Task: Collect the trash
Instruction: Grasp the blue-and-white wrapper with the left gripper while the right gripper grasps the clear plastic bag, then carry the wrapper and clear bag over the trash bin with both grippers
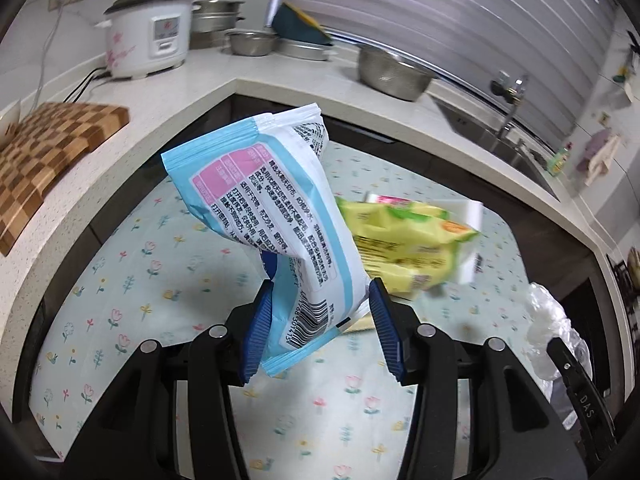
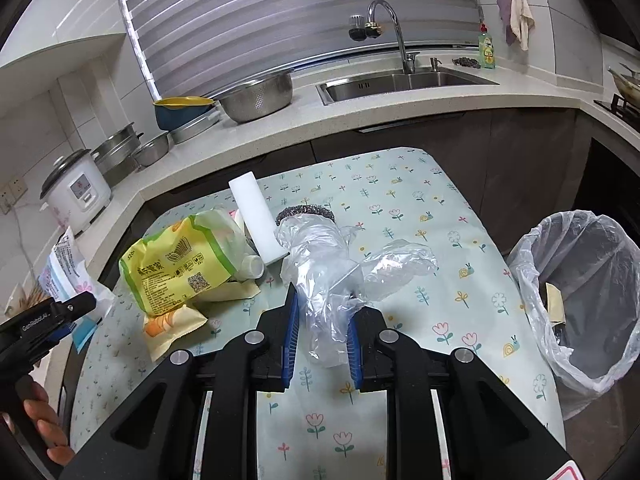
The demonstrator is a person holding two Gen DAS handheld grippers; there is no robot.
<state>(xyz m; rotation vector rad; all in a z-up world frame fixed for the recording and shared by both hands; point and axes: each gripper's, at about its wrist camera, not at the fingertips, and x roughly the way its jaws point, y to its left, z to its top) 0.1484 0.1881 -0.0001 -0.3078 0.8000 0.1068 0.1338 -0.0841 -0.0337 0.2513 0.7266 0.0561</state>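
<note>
My left gripper (image 1: 320, 292) is shut on a blue and white wipes packet (image 1: 272, 184), which hangs above the floral table cloth (image 1: 160, 280). The right wrist view shows the same packet (image 2: 64, 268) at the far left, with a hand below it. My right gripper (image 2: 324, 304) is shut on a crumpled clear plastic glove (image 2: 320, 256), lifted off the cloth. A yellow-green snack bag (image 2: 180, 264) lies on the table between the two grippers. A white sponge block (image 2: 256, 216) and a steel scourer (image 2: 306, 212) lie behind it.
A bin lined with a clear bag (image 2: 592, 280) stands to the right of the table, with some scraps inside. The counter behind carries a rice cooker (image 1: 148, 36), metal bowls (image 2: 256, 96), a sink (image 2: 400, 80) and a checkered cutting board (image 1: 52, 148).
</note>
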